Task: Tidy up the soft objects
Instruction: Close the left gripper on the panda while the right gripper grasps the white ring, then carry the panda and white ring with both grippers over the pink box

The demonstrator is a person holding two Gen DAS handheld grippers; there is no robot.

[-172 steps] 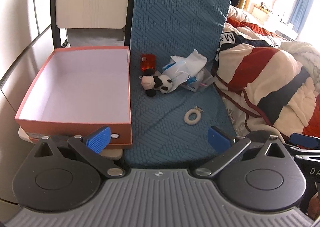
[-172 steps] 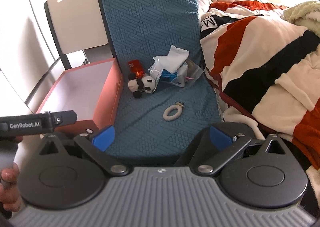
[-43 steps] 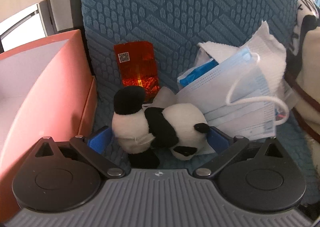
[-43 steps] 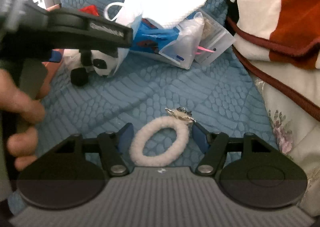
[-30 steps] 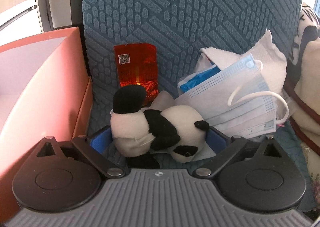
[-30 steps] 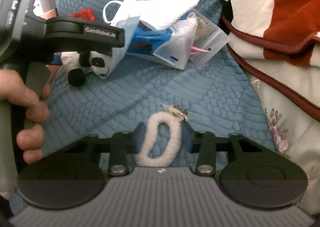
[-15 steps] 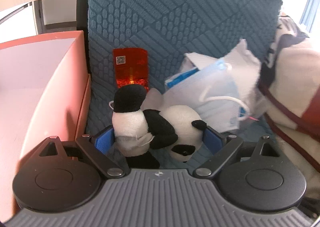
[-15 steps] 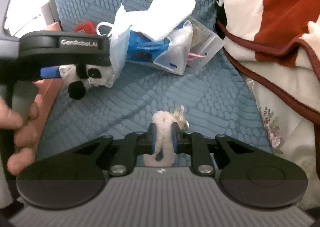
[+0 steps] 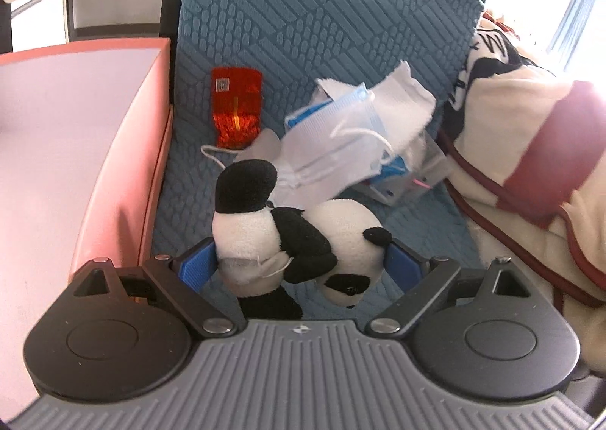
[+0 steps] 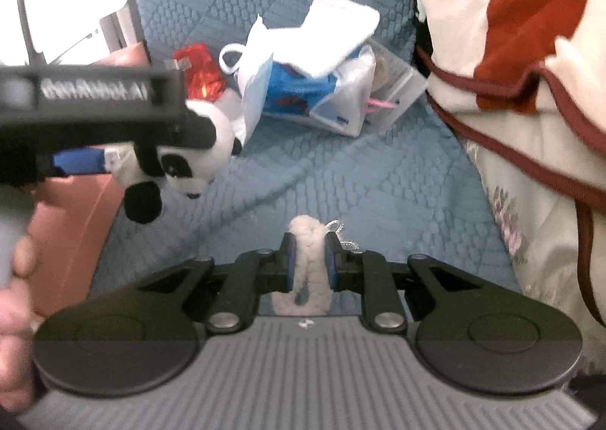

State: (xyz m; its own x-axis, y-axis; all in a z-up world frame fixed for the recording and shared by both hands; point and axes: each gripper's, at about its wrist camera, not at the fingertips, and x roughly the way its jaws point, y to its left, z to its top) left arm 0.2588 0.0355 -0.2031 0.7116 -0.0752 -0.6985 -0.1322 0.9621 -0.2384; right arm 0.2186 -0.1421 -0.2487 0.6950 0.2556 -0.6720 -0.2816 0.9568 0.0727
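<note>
A small plush panda (image 9: 295, 244) hangs above the blue quilted seat, and my left gripper (image 9: 299, 263) is shut on its body and head. The right wrist view shows the same panda (image 10: 197, 161) lifted at the left under the left gripper's dark arm. My right gripper (image 10: 308, 259) is shut on a white fluffy ring (image 10: 306, 263) with a small metal charm, squeezed flat between the blue pads. The pink open box (image 9: 75, 150) stands at the left of the seat.
A heap of face masks (image 9: 341, 142), a white cloth (image 9: 401, 104) and plastic pouches lies at the back of the seat beside an orange foil packet (image 9: 236, 112). A striped blanket (image 9: 530, 150) borders the right side. A hand (image 10: 15, 278) holds the left gripper's handle.
The left gripper has lifted the panda up and back from the heap, toward the box side. The right gripper closed on the fluffy ring, flattening it, and rose slightly.
</note>
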